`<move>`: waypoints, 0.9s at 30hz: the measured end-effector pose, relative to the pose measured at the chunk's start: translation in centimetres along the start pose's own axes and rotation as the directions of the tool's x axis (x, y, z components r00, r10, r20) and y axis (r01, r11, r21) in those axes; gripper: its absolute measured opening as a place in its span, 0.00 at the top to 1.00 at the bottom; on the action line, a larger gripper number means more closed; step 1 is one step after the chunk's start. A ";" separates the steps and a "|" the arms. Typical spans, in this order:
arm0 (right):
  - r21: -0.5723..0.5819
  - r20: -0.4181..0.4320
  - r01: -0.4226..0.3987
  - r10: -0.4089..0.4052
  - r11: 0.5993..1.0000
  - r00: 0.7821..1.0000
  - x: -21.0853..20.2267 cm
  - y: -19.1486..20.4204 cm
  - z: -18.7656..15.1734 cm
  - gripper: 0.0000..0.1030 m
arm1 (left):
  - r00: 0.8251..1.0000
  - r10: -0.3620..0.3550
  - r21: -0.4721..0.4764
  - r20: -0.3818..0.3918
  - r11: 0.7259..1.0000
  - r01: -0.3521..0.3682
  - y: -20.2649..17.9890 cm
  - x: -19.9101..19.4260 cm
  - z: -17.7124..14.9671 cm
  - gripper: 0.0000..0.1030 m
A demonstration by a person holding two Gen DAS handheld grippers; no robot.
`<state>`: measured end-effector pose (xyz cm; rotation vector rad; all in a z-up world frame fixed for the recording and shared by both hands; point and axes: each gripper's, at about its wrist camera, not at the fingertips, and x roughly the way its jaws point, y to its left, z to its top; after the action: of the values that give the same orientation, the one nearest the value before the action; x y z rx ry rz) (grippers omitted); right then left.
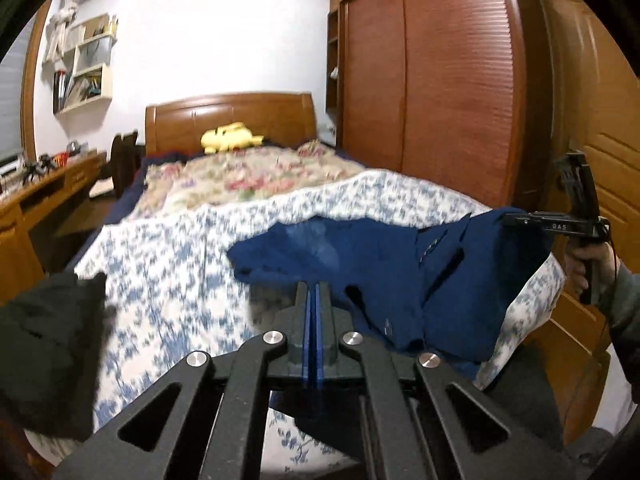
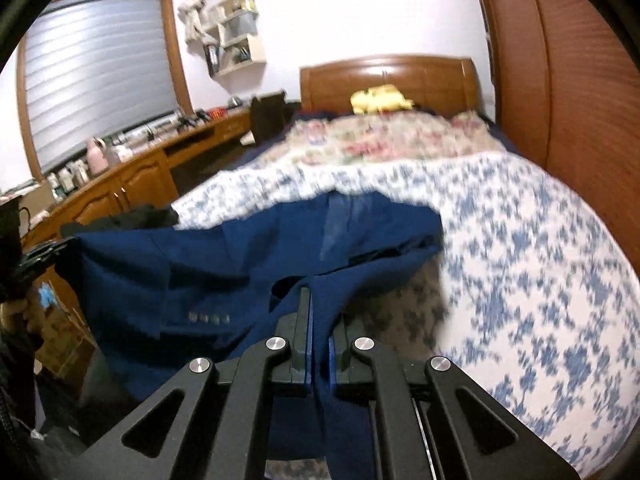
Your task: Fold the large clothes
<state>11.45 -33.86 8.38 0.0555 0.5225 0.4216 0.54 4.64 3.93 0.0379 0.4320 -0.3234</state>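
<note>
A navy blue jacket hangs stretched above the foot of the bed, over a blue-and-white floral quilt. My left gripper is shut on the jacket's near edge. My right gripper is shut on another edge of the jacket, with cloth pinched between the pads and hanging below. The right gripper also shows in the left wrist view at the jacket's far right corner. The left gripper shows in the right wrist view at the jacket's left corner. Sleeve buttons face the right camera.
A dark garment lies on the quilt's left. A pink floral blanket and yellow plush toy lie toward the wooden headboard. A wardrobe stands on the right, a cluttered desk on the left.
</note>
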 end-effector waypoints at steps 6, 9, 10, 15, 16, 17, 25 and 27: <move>-0.036 0.104 -0.017 0.021 0.999 0.994 -6.0 2.0 2.0 0.95 | 0.995 0.012 0.031 0.101 0.999 -0.015 -0.4 -3.8 3.8 0.98; -0.068 0.158 -0.028 0.039 0.997 0.987 -9.5 3.0 2.7 0.95 | 0.989 0.016 0.044 0.146 0.999 -0.023 -0.6 -5.5 5.6 0.98; -0.078 0.174 -0.026 0.039 0.997 0.984 -10.6 3.2 3.0 0.95 | 0.987 0.020 0.049 0.161 0.998 -0.028 -0.6 -6.0 6.2 0.98; -0.118 0.249 -0.010 0.039 0.993 0.968 -16.0 4.7 2.5 0.95 | 0.974 0.031 0.052 0.223 0.998 -0.043 -0.8 -8.3 7.6 0.98; -0.119 0.259 0.002 0.029 0.993 0.965 -16.8 4.8 2.4 0.95 | 0.972 0.036 0.054 0.234 0.997 -0.050 -0.8 -8.6 7.5 0.98; -0.125 0.266 0.008 0.025 0.992 0.964 -17.6 5.1 1.9 0.95 | 0.971 0.040 0.051 0.234 0.997 -0.053 -0.5 -8.4 7.5 0.98; -0.096 0.154 0.079 -0.063 0.992 0.986 -13.3 4.3 -1.5 0.95 | 0.989 0.089 0.006 0.121 0.996 -0.091 2.2 -2.0 5.0 0.98; -0.077 0.113 0.085 -0.076 0.993 0.991 -11.1 3.4 -2.5 0.95 | 0.992 0.098 -0.018 0.078 0.995 -0.097 3.3 0.7 3.9 0.98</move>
<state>0.26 -35.40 12.03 -0.0213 0.3973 0.3588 3.74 7.12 7.10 0.0324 0.3525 -0.2251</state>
